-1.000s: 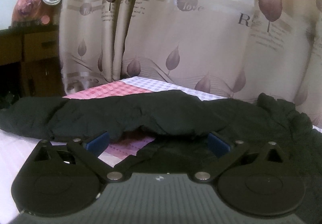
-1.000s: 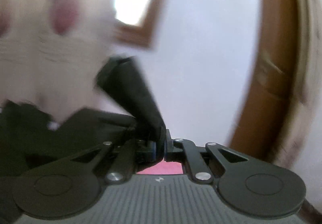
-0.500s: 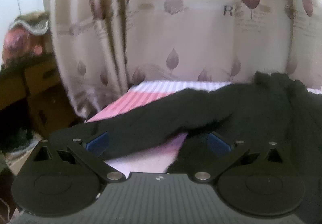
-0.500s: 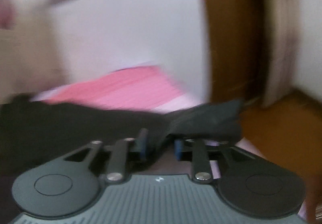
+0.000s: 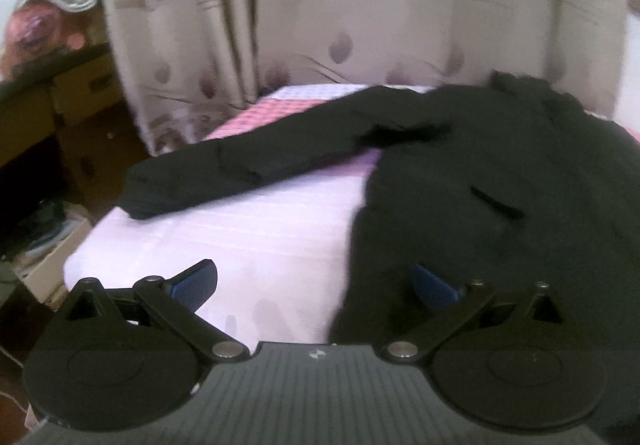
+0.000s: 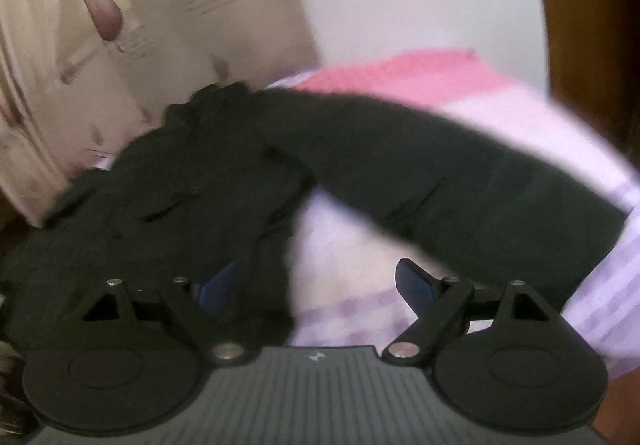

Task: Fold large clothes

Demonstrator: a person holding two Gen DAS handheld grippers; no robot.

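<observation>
A large black garment point(image 5: 520, 173) lies spread on a pink and lilac checked bed point(image 5: 256, 229). One sleeve point(image 5: 248, 161) stretches out to the left in the left wrist view. In the right wrist view the body point(image 6: 180, 181) lies left and the other sleeve point(image 6: 460, 173) runs right. My left gripper point(image 5: 316, 281) is open and empty, above the garment's left edge. My right gripper point(image 6: 316, 281) is open and empty, its left finger point(image 6: 220, 285) against the black cloth.
A leaf-print curtain point(image 5: 360, 13) hangs behind the bed. A wooden cabinet point(image 5: 48, 105) stands left with clutter on the floor below. A brown wooden door frame point(image 6: 584, 17) stands at the right of the bed.
My right gripper opened and let go of the black sleeve, which now lies on the bed. Both grippers pulled back and the views swung down toward the garment.
</observation>
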